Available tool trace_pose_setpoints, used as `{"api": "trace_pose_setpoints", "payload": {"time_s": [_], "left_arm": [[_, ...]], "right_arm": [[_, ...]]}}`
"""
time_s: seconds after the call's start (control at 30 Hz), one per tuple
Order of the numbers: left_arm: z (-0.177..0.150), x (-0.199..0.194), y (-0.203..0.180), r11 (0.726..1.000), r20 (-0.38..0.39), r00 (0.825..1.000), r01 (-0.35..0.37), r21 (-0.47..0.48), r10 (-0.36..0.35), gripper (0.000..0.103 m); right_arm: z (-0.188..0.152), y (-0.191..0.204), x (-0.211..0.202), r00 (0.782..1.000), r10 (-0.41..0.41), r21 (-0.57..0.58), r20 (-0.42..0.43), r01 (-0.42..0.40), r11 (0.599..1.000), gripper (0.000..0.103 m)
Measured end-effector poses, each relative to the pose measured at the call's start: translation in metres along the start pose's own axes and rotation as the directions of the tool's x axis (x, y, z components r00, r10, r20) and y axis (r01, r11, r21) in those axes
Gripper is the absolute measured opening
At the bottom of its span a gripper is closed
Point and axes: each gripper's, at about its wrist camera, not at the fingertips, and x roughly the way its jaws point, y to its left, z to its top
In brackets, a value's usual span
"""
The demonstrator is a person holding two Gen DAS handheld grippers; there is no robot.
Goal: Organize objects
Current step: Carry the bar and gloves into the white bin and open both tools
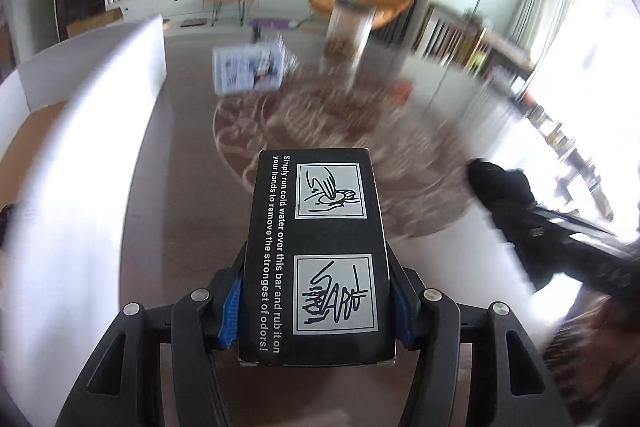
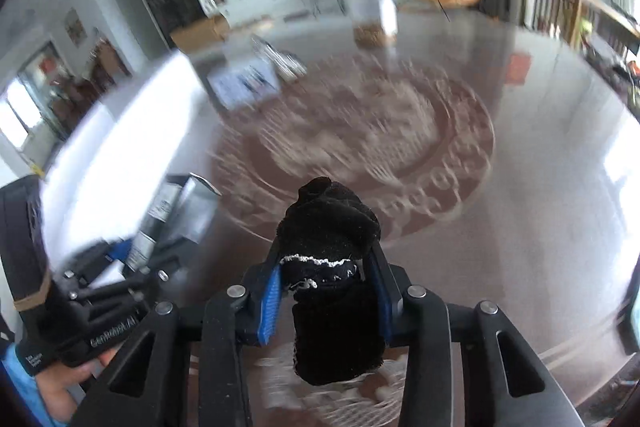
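My left gripper (image 1: 316, 291) is shut on a black box (image 1: 316, 251) with white printed pictures and text, held above the table. In the right wrist view the same box (image 2: 176, 211) shows at the left in the left gripper (image 2: 160, 247). My right gripper (image 2: 326, 279) is shut on a rolled black sock (image 2: 328, 267) with white stitching. That sock (image 1: 496, 183) and the right gripper (image 1: 568, 243) show at the right of the left wrist view. Both views are motion-blurred.
A round brown table with a pale ornament (image 2: 360, 131) lies below. A white open box (image 1: 100, 99) stands at the left. A blue-and-white packet (image 1: 248, 67) and a clear jar (image 1: 348, 27) stand farther back. A small red item (image 2: 518, 67) lies at the right.
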Motion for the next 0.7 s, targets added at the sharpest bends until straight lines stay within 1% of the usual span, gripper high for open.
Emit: {"api": "trace_pose_setpoints", "payload": {"time_s": [0.07,0.1,0.13,0.17,0.23,0.27,0.33,0.37,0.4,0.43,0.47,0.53,0.57,0.6,0.63,0.67,0.7], "left_arm": [[0.009,-0.039,0.007,0.998,0.052,0.997,0.052,-0.026,-0.051,0.057],[0.013,-0.063,0.015,0.997,0.086,0.994,0.069,-0.037,-0.065,0.057],[0.016,-0.081,0.025,0.997,0.116,0.991,0.069,-0.045,-0.064,0.058],[0.019,-0.1,0.037,0.997,0.144,0.989,0.055,-0.056,-0.046,0.058],[0.02,-0.131,0.07,0.996,0.18,0.983,-0.012,-0.088,0.028,0.058],[0.019,-0.142,0.089,0.992,0.184,0.98,-0.058,-0.112,0.078,0.058],[0.014,-0.158,0.133,0.971,0.167,0.967,-0.161,-0.175,0.19,0.058],[0.01,-0.164,0.154,0.955,0.153,0.957,-0.211,-0.206,0.245,0.058],[0.005,-0.166,0.176,0.935,0.129,0.944,-0.269,-0.233,0.304,0.058],[-0.001,-0.166,0.195,0.912,0.092,0.931,-0.322,-0.256,0.354,0.058],[-0.006,-0.163,0.21,0.894,0.049,0.923,-0.357,-0.27,0.383,0.058],[-0.015,-0.153,0.235,0.866,-0.05,0.91,-0.407,-0.29,0.411,0.059],[-0.021,-0.148,0.244,0.851,-0.103,0.901,-0.431,-0.299,0.421,0.059],[-0.027,-0.143,0.252,0.835,-0.15,0.893,-0.451,-0.316,0.425,0.059],[-0.03,-0.139,0.259,0.827,-0.179,0.892,-0.452,-0.335,0.415,0.059],[-0.033,-0.135,0.263,0.821,-0.208,0.894,-0.447,-0.356,0.396,0.059],[-0.034,-0.133,0.266,0.814,-0.227,0.894,-0.445,-0.372,0.385,0.06]], "right_arm": [[0.011,0.026,-0.028,0.997,0.057,-0.027,0.056,-0.056,0.998,0.039],[0.017,0.044,-0.041,0.992,0.094,-0.051,0.084,-0.09,0.995,0.039],[0.024,0.067,-0.053,0.984,0.139,-0.08,0.108,-0.131,0.988,0.039],[0.029,0.086,-0.06,0.977,0.178,-0.105,0.12,-0.166,0.981,0.039],[0.035,0.125,-0.067,0.957,0.264,-0.154,0.121,-0.245,0.957,0.039],[0.037,0.152,-0.066,0.94,0.323,-0.182,0.106,-0.301,0.936,0.039],[0.037,0.194,-0.059,0.91,0.41,-0.22,0.06,-0.388,0.895,0.039],[0.035,0.216,-0.052,0.897,0.442,-0.242,0.028,-0.422,0.873,0.039],[0.032,0.235,-0.044,0.888,0.46,-0.26,-0.001,-0.444,0.857,0.039],[0.028,0.257,-0.033,0.878,0.478,-0.279,-0.039,-0.469,0.838,0.039],[0.024,0.272,-0.023,0.87,0.488,-0.288,-0.067,-0.485,0.826,0.043],[0.014,0.294,-0.003,0.856,0.5,-0.293,-0.13,-0.515,0.806,0.052],[0.009,0.305,0.011,0.849,0.496,-0.289,-0.182,-0.528,0.798,0.066],[0.006,0.309,0.021,0.844,0.492,-0.286,-0.213,-0.535,0.795,0.071],[0.003,0.31,0.026,0.846,0.484,-0.288,-0.224,-0.532,0.796,0.071],[0.001,0.308,0.027,0.856,0.472,-0.296,-0.212,-0.516,0.803,0.071],[0.0,0.303,0.023,0.864,0.469,-0.307,-0.187,-0.504,0.807,0.074]]}}
